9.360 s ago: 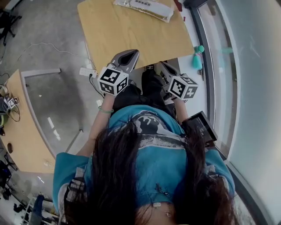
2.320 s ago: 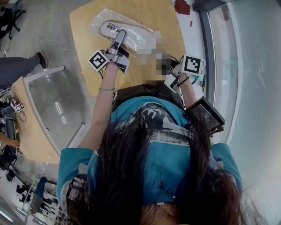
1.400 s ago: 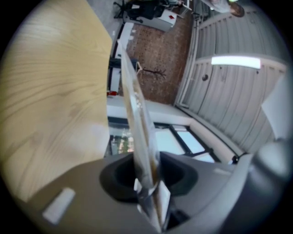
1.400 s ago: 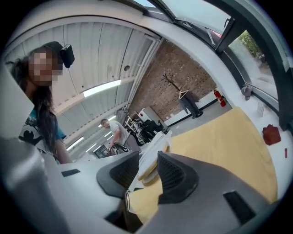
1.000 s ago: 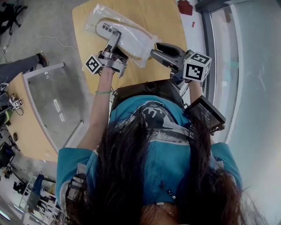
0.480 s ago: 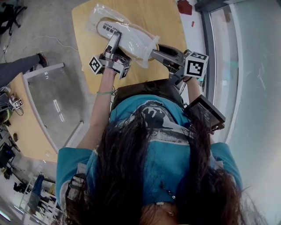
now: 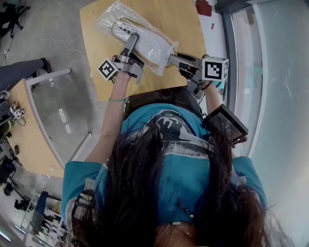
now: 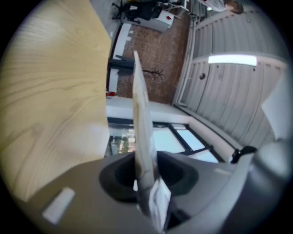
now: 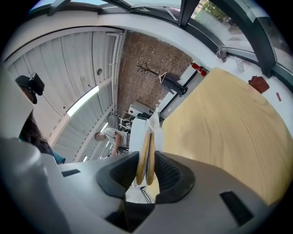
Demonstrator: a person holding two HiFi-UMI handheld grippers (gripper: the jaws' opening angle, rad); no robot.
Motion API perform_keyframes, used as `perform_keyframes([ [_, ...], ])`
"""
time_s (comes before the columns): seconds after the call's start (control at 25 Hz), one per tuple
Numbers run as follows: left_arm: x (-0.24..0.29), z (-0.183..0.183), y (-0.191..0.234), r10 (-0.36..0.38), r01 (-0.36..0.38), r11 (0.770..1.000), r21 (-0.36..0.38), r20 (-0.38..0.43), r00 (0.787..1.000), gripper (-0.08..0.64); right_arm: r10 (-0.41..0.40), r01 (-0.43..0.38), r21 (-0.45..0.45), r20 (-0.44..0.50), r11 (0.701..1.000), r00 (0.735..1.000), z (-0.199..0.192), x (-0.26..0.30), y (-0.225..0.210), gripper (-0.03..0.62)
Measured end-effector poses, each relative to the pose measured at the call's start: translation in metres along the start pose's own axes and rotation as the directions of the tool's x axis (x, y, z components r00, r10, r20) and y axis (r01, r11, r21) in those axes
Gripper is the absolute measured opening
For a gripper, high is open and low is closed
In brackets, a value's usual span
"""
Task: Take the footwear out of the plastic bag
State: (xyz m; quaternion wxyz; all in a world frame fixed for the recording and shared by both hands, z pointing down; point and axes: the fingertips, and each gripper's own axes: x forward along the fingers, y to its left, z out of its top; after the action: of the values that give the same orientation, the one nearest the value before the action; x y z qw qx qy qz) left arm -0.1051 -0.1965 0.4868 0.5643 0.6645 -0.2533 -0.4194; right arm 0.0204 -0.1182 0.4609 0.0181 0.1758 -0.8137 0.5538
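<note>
A: What's closest in?

B: The 2 grippers, both held out over the near part of the wooden table (image 7: 188, 29). The left gripper (image 7: 131, 42) reaches onto the plastic bag (image 7: 153, 46) from its near left side. Its jaws pinch a thin white edge wrapped in clear film, though they are easing apart.

A: And the right one?

B: The right gripper (image 7: 173, 59) meets the bag's near right end. Its jaws are coming together, and 2 tan sole edges of the footwear (image 9: 145, 153) stand side by side between the pads, touched on both sides.

A: So where is the footwear?

B: Inside the clear bag, as flat white pieces lying lengthwise. The bag slants across the table from that near right end away to the far left.

A: Anything beyond it?

B: 1 small red object (image 7: 202, 7) near the table's far right corner, well apart from the bag.
</note>
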Motion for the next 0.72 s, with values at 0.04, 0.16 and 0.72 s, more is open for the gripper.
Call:
perform_keyframes([
  [0.04,0.001,0.0,0.003,0.01,-0.01,1.0,0.009,-0.007,1.0,0.114,0.012,-0.012,0.001,-0.002,1.0,1.0,0.0,0.0,0.002,0.11],
  [0.16,0.005,0.0,0.009,0.038,-0.038,0.999,0.016,-0.008,0.999,0.115,0.027,-0.027,0.019,0.001,0.999,1.0,0.002,-0.003,0.001,0.11],
  [0.72,0.013,0.041,0.014,0.096,-0.097,0.988,0.122,0.015,0.995,0.091,0.013,-0.013,0.058,0.001,0.998,1.0,0.002,-0.024,-0.005,0.086],
])
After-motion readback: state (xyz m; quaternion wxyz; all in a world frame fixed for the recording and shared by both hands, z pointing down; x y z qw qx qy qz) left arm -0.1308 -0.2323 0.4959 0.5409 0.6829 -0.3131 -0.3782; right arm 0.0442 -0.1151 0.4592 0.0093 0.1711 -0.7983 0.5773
